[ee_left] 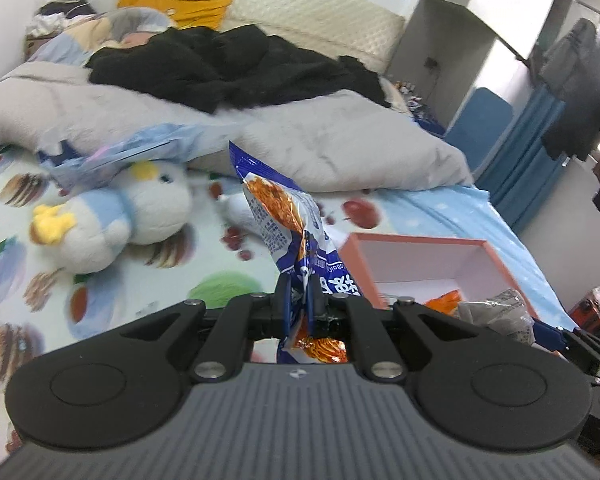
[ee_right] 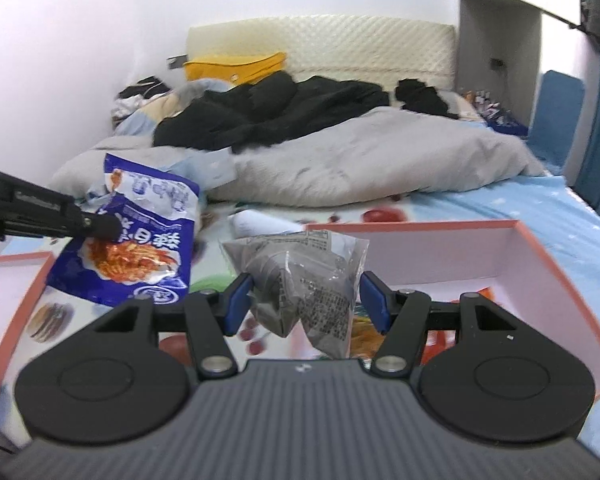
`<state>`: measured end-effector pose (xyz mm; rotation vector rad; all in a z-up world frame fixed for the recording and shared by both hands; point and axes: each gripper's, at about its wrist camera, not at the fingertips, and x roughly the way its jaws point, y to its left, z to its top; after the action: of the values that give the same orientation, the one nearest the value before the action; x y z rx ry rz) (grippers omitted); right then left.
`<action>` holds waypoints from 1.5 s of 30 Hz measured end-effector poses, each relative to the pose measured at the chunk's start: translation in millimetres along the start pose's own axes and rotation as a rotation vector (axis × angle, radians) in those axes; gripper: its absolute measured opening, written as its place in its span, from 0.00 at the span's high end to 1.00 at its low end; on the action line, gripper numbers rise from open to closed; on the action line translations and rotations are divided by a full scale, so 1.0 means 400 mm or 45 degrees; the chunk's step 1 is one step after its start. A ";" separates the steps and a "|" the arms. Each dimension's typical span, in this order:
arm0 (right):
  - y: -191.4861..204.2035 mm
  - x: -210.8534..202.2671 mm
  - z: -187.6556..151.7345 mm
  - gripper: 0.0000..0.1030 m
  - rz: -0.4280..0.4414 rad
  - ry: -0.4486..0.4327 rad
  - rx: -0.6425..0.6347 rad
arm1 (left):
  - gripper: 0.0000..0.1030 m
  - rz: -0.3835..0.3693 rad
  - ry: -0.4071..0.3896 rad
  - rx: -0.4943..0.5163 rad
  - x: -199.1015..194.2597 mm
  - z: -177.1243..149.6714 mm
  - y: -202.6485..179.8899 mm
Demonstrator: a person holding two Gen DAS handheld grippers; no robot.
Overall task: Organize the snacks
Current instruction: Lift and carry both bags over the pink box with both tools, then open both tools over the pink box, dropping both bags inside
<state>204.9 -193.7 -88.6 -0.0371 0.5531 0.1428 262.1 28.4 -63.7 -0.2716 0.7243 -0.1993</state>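
Even, bright indoor light is seen in both views; the wall [ee_right: 80, 40] is washed out to near white. Shadows are soft and weak. Motion blur is noted on the bedsheet [ee_left: 28, 208] and plush [ee_left: 112, 216]. Strong fisheye bending and dark corners are recorded at the edges.

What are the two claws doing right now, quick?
Left claw: closed, holding the blue snack bag.
Right claw: closed on the clear grey snack packet, holding it up.
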 end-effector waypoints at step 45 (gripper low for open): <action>-0.335 0.060 -0.047 0.39 -0.181 0.213 0.255 | 0.58 -0.229 0.244 0.297 0.267 0.009 -0.409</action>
<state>234.7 -324.9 -117.5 0.1076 0.7273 -0.0556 328.6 -154.8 -76.7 -0.0948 0.8582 -0.4828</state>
